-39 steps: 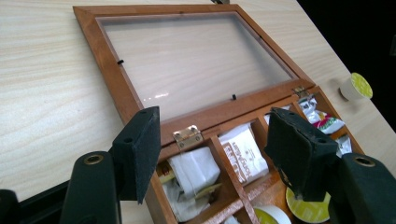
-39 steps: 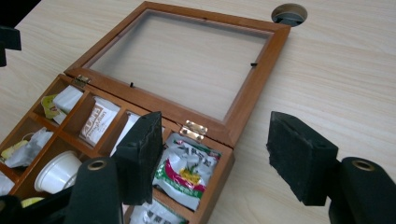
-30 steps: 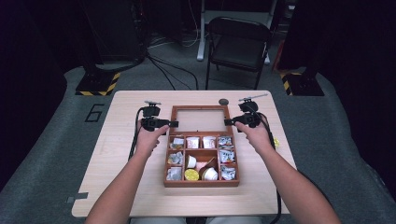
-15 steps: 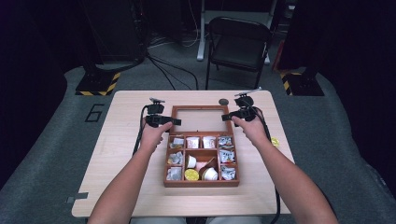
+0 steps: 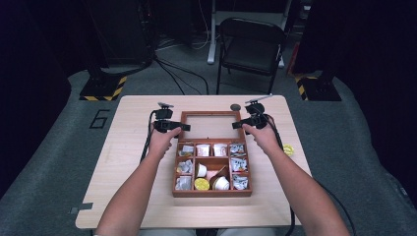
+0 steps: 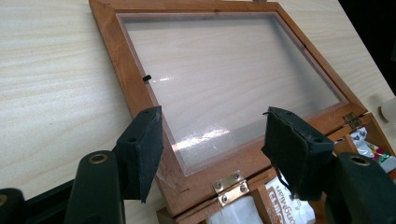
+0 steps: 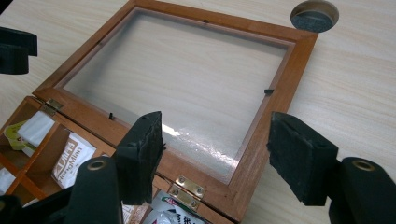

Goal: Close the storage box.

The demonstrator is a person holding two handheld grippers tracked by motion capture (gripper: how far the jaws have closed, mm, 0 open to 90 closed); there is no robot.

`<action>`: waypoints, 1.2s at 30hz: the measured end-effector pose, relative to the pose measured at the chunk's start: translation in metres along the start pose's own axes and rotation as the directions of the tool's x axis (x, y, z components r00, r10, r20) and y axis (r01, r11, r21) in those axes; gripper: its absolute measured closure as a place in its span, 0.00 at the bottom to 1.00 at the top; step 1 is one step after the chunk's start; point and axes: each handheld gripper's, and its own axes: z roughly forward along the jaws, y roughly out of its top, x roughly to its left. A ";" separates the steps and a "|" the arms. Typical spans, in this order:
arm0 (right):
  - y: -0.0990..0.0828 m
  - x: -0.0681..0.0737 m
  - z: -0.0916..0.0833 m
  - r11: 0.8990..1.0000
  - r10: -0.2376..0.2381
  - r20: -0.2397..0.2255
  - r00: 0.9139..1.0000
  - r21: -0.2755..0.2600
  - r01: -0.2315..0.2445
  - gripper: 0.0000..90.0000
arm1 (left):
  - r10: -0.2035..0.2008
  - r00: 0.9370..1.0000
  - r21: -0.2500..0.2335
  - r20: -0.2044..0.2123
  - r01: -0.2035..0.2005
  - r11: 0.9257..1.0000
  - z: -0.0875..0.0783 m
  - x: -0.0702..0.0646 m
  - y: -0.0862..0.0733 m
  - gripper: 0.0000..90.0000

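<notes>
A wooden compartment box (image 5: 211, 191) lies open on the table, its glass-paned lid (image 5: 211, 114) folded back flat behind it. My left gripper (image 5: 178, 126) hovers at the lid's left edge by the hinge. In the left gripper view its jaws (image 6: 215, 154) have just been closing; they straddle the lid's corner (image 6: 187, 182) without pressing it. My right gripper (image 5: 241, 123) hovers at the lid's right edge. In the right gripper view its jaws (image 7: 215, 154) stand apart over the lid's frame (image 7: 289, 65) near a brass hinge (image 7: 189, 191), gripping nothing.
Sachets (image 5: 203, 150) and small cups (image 5: 201, 184) fill the box's compartments. A round dark disc (image 5: 235, 107) lies behind the lid, a yellow item (image 5: 288, 150) near the table's right edge. A folding chair (image 5: 251, 49) stands beyond the table.
Both grippers have moved inward toward the lid's side edges and sunk a little. The left jaws have narrowed.
</notes>
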 end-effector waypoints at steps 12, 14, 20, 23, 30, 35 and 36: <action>-0.005 -0.006 0.016 1.000 0.017 0.004 1.000 0.015 -0.017 0.41 | -0.034 0.999 0.000 -0.001 0.034 0.999 0.010 0.004 0.000 0.42; -0.005 -0.007 0.017 0.999 0.029 0.003 1.000 0.015 -0.029 0.41 | -0.036 0.999 -0.002 0.001 0.036 0.999 0.010 0.006 0.000 0.42; -0.006 -0.008 0.020 0.998 0.058 -0.002 0.998 0.023 -0.058 0.40 | -0.074 0.997 -0.012 -0.007 0.073 0.997 0.013 0.010 0.000 0.42; -0.006 -0.008 0.022 0.998 0.063 0.000 0.998 0.026 -0.063 0.40 | -0.062 0.998 0.000 -0.019 0.062 0.998 0.014 0.011 -0.001 0.41; -0.010 -0.009 0.024 0.997 0.076 -0.003 0.997 0.035 -0.076 0.40 | -0.067 0.997 0.004 -0.030 0.067 0.998 0.015 0.012 -0.001 0.41; -0.011 -0.012 0.024 0.994 0.098 -0.001 0.995 0.037 -0.098 0.40 | -0.071 0.997 0.021 -0.029 0.072 0.997 0.017 0.014 -0.002 0.41; -0.011 -0.012 0.024 0.994 0.099 0.000 0.995 0.040 -0.099 0.40 | -0.080 0.996 0.025 -0.026 0.080 0.996 0.018 0.014 -0.002 0.41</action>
